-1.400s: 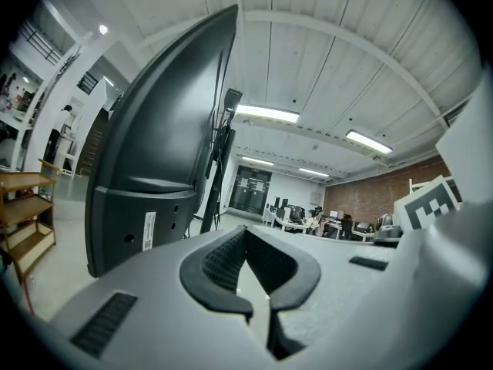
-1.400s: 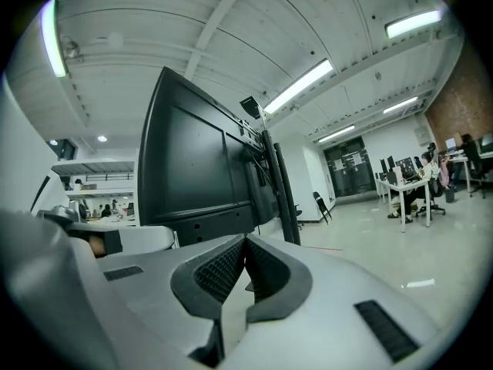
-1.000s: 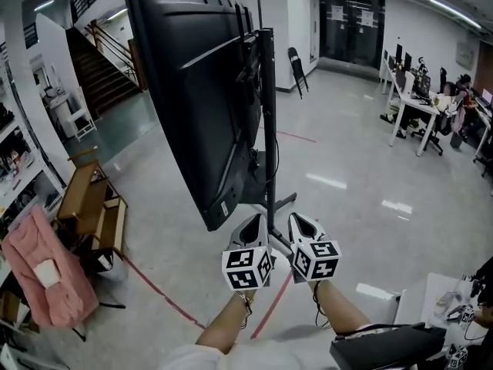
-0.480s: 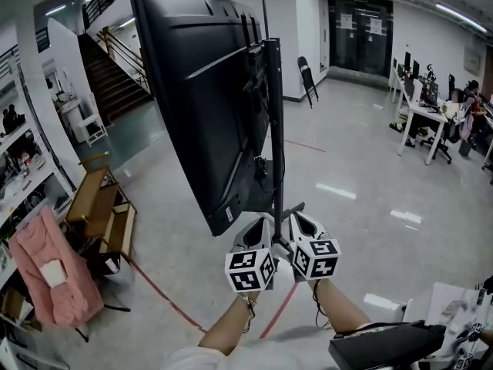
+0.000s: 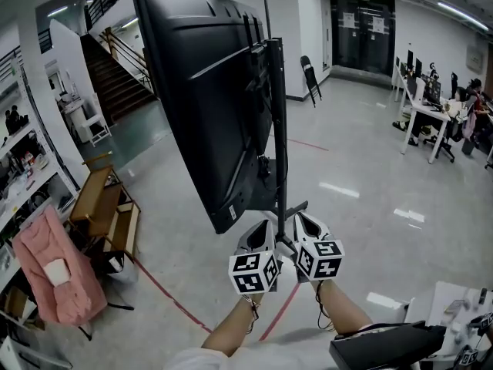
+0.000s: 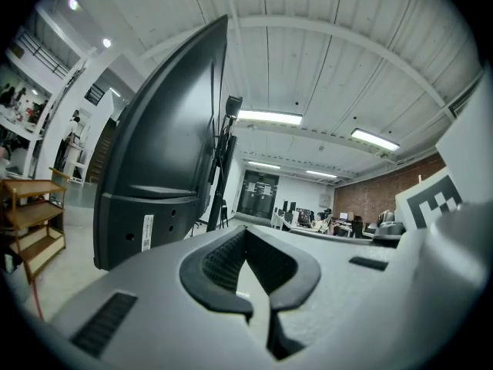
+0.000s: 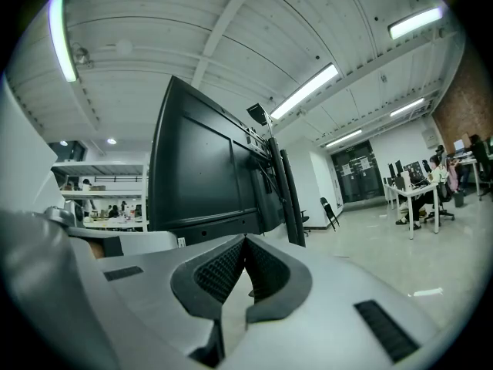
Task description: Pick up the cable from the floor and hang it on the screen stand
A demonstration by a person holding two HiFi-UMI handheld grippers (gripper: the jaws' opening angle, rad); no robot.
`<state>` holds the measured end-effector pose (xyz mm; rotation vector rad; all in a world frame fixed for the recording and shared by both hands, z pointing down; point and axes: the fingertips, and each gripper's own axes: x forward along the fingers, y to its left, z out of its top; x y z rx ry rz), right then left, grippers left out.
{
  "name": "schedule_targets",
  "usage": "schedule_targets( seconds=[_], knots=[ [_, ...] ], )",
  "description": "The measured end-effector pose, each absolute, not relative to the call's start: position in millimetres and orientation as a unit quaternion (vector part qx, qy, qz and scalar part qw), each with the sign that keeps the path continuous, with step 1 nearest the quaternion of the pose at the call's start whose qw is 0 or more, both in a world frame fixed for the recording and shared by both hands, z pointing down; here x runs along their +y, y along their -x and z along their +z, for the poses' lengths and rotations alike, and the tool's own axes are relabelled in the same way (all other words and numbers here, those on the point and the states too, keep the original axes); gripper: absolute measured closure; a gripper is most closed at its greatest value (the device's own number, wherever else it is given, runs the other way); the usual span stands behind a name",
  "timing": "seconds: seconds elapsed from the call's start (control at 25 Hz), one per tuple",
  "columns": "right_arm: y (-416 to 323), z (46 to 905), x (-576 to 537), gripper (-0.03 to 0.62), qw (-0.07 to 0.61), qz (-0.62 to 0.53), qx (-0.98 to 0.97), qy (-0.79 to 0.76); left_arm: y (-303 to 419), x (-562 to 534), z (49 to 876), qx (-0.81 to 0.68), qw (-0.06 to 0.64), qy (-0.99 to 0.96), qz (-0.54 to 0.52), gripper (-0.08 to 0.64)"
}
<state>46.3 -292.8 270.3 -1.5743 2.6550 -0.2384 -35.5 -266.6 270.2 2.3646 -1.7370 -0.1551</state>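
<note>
Office floor, daytime: a person's bare forearms (image 5: 231, 331) hold the left tongs (image 5: 264, 228) and the right tongs (image 5: 302, 220) side by side, near the foot of the screen stand (image 5: 279, 129), whose base lies just ahead of them. Both pairs are pressed together at the tips with nothing caught between. The big black screen (image 5: 208, 106) tilts overhead, with dark wiring (image 5: 264, 164) bunched behind it beside the pole. The cable cannot be made out on the pale glossy floor (image 5: 370, 176), where a red tape line (image 5: 166, 293) runs under the tongs. A wooden shelf unit (image 5: 100, 210) and a pink cloth (image 5: 54, 272) stand well off to the left
</note>
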Motion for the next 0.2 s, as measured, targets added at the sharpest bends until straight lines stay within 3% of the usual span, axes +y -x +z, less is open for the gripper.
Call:
schedule_targets(
  seconds=[0.2],
  knots=[
    [-41.2,273.0,-288.6,0.574,0.02,-0.079,0.858,0.507,39.2,-262.5,275.4,-0.589,0.107,-0.799,-0.051,0.558]
  ],
)
